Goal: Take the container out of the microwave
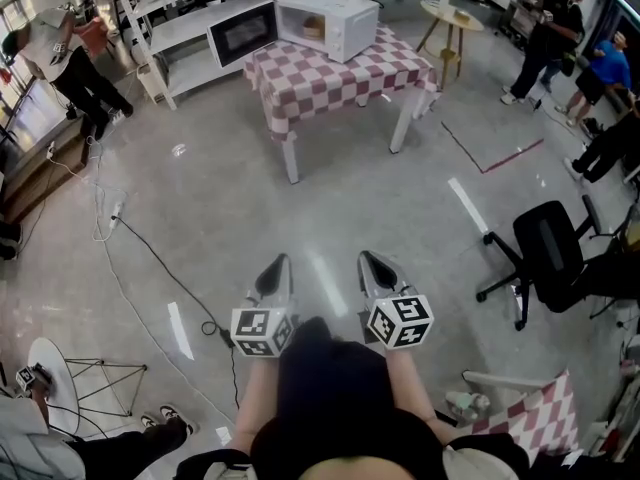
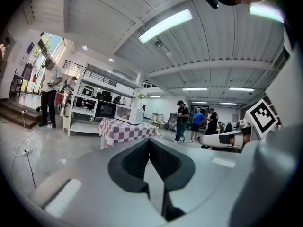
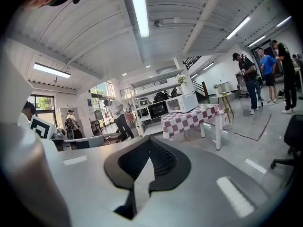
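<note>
A white microwave (image 1: pixel 327 23) stands on a table with a red-and-white checked cloth (image 1: pixel 340 73), far across the floor. Something brownish, perhaps the container (image 1: pixel 313 26), shows in its front opening. A black panel (image 1: pixel 243 33) sits at its left; I cannot tell whether that is its open door or a second oven on the shelf. My left gripper (image 1: pixel 282 260) and right gripper (image 1: pixel 366 257) are held side by side low in the head view, both shut and empty, pointing toward the table. The microwave also appears small in the left gripper view (image 2: pixel 135 115) and the right gripper view (image 3: pixel 187 101).
A white shelf rack (image 1: pixel 185 28) stands behind the table. People stand at the left (image 1: pixel 70 63) and the far right (image 1: pixel 550 28). A black office chair (image 1: pixel 550 253), a round side table (image 1: pixel 450 13), a floor cable (image 1: pixel 150 258) and red floor tape (image 1: pixel 495 158) surround the open floor.
</note>
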Motion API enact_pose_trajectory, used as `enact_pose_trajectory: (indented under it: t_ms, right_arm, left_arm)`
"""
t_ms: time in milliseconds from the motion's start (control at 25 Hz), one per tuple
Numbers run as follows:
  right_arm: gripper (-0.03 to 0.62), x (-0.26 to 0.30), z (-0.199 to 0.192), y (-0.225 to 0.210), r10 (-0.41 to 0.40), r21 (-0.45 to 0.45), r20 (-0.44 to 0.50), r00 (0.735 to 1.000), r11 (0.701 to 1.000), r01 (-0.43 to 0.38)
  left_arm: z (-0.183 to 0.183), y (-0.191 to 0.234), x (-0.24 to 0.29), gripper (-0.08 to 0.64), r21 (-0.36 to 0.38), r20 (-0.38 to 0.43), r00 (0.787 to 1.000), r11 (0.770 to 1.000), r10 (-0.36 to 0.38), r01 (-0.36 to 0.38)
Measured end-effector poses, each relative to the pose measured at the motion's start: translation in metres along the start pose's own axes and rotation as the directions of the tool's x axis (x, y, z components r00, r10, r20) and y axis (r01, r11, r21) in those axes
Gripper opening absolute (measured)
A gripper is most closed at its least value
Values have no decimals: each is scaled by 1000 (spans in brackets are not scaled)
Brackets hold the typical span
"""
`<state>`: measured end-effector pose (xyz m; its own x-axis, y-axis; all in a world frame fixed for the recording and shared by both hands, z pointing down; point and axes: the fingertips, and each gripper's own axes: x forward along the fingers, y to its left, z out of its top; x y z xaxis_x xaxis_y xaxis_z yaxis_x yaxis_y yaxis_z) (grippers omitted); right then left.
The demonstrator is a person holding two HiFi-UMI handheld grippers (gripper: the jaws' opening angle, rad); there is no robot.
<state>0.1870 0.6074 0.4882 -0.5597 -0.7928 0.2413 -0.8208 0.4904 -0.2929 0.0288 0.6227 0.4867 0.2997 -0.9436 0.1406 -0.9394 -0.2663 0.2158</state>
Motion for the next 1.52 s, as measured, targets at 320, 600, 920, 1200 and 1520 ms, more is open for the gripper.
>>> enact_pose_trajectory:
  t_ms: [320,600,920,1200,1520]
  right_arm:
    - [0,7,7,-10,-12,9,0,1000,1000,12]
    - [0,37,17,-27,-25,9,-20,999,1000,25]
    - [0,80,32,-36,5,-2,-25,1000,1000,-5]
    - [0,110,43,-49,19,-6,-33,999,1000,-20]
    - [0,144,62,-67,26,-12,-29,999,1000,-26]
  left_arm:
    - [5,-6,17,9,-1,-8,999,1000,-31,31]
    - [11,5,52,9,-16,-18,999,999,-35,34]
    - [21,26,88,9,-13,-17,1000,1000,-15,15]
    - [32,41,119,9,5,-16,1000,1000,-1,1]
    - [47,51,159,9,28,-15,1000,1000,-10,10]
